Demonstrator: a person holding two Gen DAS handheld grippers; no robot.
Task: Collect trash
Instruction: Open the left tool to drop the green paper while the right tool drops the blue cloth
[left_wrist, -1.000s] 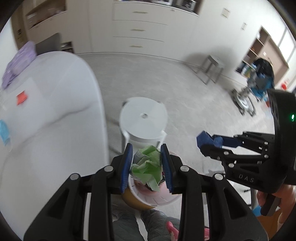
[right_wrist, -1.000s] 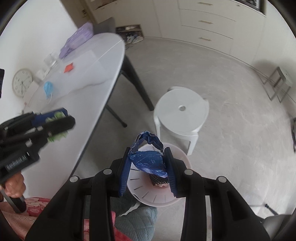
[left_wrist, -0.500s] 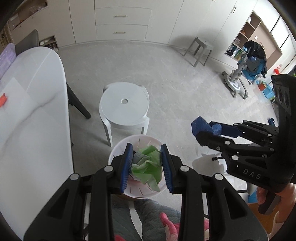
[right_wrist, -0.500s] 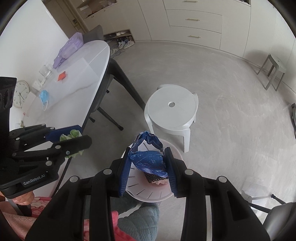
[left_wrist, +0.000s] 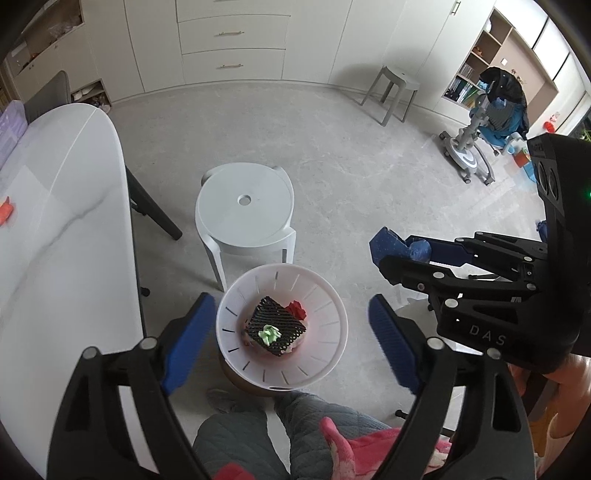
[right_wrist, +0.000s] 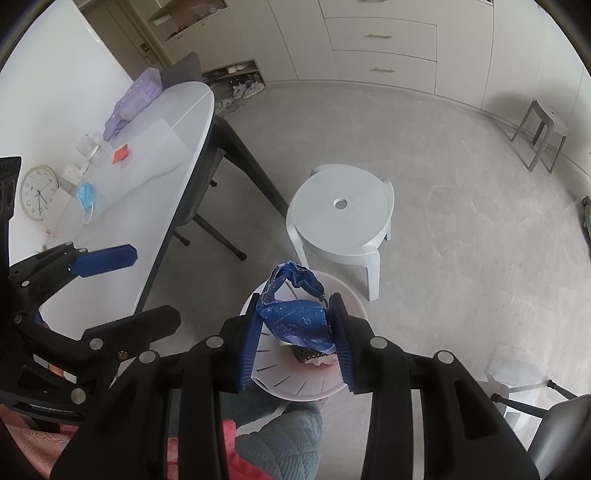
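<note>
A white slotted bin (left_wrist: 325, 291) stands on the floor below me; it also shows in the right wrist view (right_wrist: 295, 387). Inside lie a black mesh piece (left_wrist: 277, 323), a small green wad (left_wrist: 269, 334) on top of it and a red scrap (left_wrist: 296, 309). My left gripper (left_wrist: 291, 345) is open and empty, straddling the bin from above. My right gripper (right_wrist: 295, 336) is shut on a crumpled blue wrapper (right_wrist: 295, 317) above the bin's rim. The right gripper also shows in the left wrist view (left_wrist: 391, 254), right of the bin.
A white round stool (left_wrist: 245, 208) stands just behind the bin. A white table (right_wrist: 147, 155) on the left carries a blue face mask (right_wrist: 88, 197), a red scrap (right_wrist: 121, 154), a purple pack (right_wrist: 135, 101) and a clock (right_wrist: 38, 192). The person's legs (left_wrist: 258, 435) are below.
My left gripper has opened and the green wad has dropped into the bin. Both grippers moved over the bin; the right still grips the blue wrapper.
</note>
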